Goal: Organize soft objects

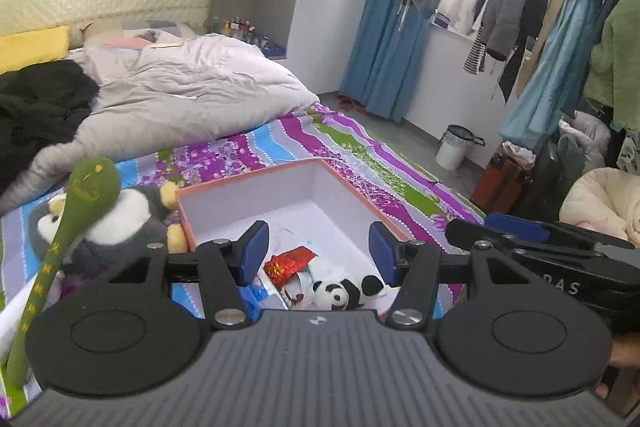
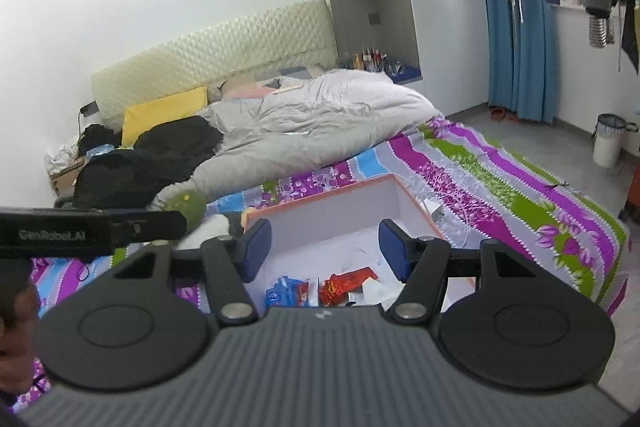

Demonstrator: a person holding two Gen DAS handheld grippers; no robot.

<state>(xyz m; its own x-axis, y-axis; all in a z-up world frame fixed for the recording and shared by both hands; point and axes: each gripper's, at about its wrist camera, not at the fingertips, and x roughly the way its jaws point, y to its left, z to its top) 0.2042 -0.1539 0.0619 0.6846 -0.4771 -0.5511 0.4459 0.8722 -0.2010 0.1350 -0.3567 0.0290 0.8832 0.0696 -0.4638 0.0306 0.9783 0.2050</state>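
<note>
An open white box with an orange rim [image 1: 248, 183] sits on the striped bedsheet; it also shows in the right wrist view [image 2: 320, 191]. Inside lie a small panda plush [image 1: 340, 293], a red shiny packet [image 1: 288, 263] and blue wrappers [image 2: 286, 291]. A grey-and-white penguin plush [image 1: 128, 223] lies left of the box, with a long green snake plush [image 1: 86, 187] over it. My left gripper [image 1: 318, 253] is open and empty above the box. My right gripper [image 2: 324, 249] is open and empty above the box too.
A rumpled grey duvet [image 1: 188, 87] and black clothes [image 1: 36, 107] cover the far bed. A yellow pillow [image 2: 164, 115] leans on the headboard. A white bin [image 1: 454, 147] stands on the floor. Hanging clothes [image 1: 560, 7] fill the right side.
</note>
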